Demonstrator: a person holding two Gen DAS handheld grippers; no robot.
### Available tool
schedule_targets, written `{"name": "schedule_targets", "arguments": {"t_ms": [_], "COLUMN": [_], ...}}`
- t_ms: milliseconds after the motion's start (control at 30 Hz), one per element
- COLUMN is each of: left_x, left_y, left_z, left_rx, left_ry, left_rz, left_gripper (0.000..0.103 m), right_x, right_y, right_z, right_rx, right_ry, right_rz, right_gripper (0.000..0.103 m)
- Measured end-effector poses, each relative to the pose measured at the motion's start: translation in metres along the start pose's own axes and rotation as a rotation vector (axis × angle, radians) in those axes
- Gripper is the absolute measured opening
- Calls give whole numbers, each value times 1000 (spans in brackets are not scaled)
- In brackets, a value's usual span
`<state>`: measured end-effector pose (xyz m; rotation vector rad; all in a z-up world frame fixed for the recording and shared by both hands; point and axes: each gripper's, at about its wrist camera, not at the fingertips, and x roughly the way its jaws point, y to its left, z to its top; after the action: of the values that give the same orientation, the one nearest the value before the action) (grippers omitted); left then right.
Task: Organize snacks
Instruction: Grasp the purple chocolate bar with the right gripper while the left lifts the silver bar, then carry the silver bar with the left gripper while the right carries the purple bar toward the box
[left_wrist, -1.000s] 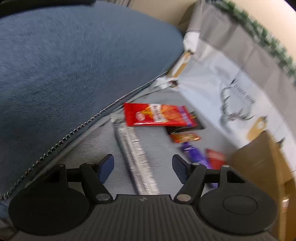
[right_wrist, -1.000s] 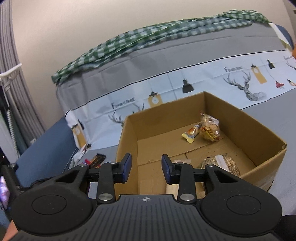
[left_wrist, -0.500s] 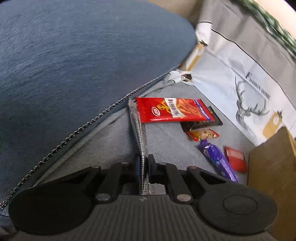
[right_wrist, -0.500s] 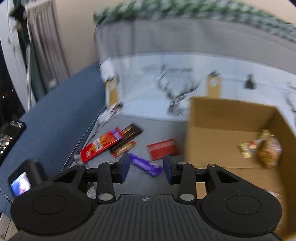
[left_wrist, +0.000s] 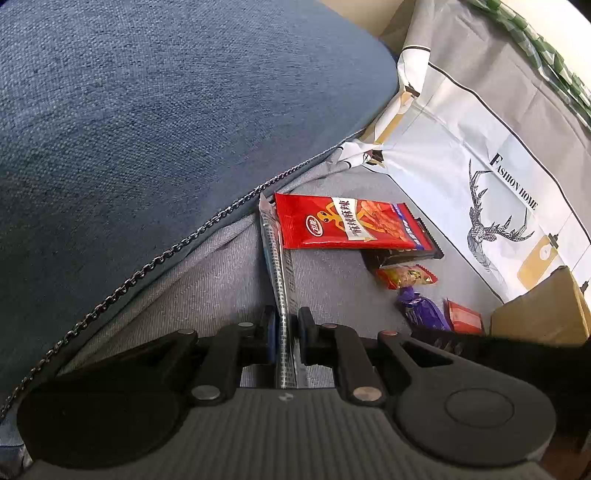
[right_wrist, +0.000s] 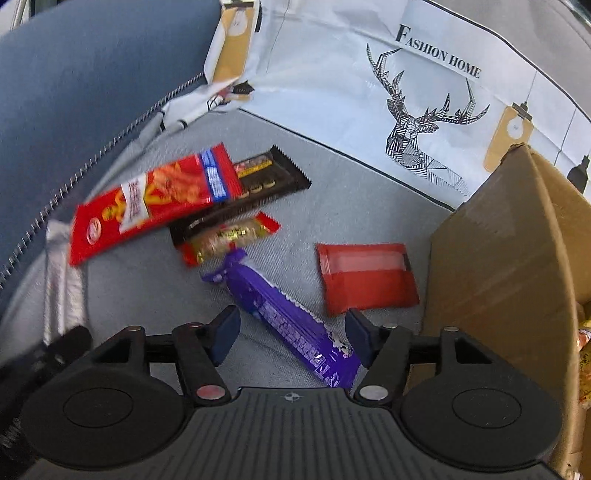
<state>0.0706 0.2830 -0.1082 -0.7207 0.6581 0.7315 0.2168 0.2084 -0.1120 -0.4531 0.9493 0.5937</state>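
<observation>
My left tool (left_wrist: 283, 334) is pinched almost closed on a long, thin silver foil snack packet (left_wrist: 277, 266), which stands on edge between the pads and runs away from me across the grey fabric seat (left_wrist: 207, 273). Its far end reaches the corner of the flat red snack bag with white and yellow print (left_wrist: 343, 223), close beside the zip chain (left_wrist: 155, 262) along the edge of the blue cushion (left_wrist: 166, 103).

My right tool (right_wrist: 291, 334) is partway apart, its jaws opening, hanging over the purple wrapped candy bar (right_wrist: 288, 317). The bar lies slantwise between the two pads, and neither pad presses on it (one end runs under the tool body). Just beside it lies the small red square pouch with a pale strip (right_wrist: 365, 277), near the wall of the brown cardboard box (right_wrist: 498, 280). Farther off, a small red and gold candy wrapper (right_wrist: 229, 236) rests against a black snack bar wrapper (right_wrist: 258, 184), which the red snack bag partly covers.

Behind it all hangs a white cloth printed with a stag's head and the words "FASHION HOME" (right_wrist: 424, 110).
</observation>
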Motion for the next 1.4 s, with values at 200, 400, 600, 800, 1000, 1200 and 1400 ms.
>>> {"name": "schedule_targets", "arguments": {"t_ms": [200,400,600,800,1000,1200,1400], "left_x": [1,0,-8,-18,-29,-32,-39], "left_y": [0,3,6,3,3,-1,-13], "left_z": [1,1,0,-7,-28,-56,-72], "left_rx": [11,-5,-12,41,107,157,276], "left_ry": [9,24,70,144,275,445,396], "left_rz": [-24,-48,-147,-247,-348,-434,-359], "left_gripper": [9,8,8,8,7,7,20], "right_x": [1,-35,-96,-146,-152,-133,-122], "right_y": [1,5,0,-2,-1,1,-7], "right_z": [-10,-26,-68,-128,-174,-197,-205], "right_rx": [24,34,100,89,100,152,163], "right_ry": [-7,-41,-84,-107,-105,-88,-65], "right_rz": [60,97,130,175,219,221,200], "right_gripper": [22,15,15,15,15,15,17]}}
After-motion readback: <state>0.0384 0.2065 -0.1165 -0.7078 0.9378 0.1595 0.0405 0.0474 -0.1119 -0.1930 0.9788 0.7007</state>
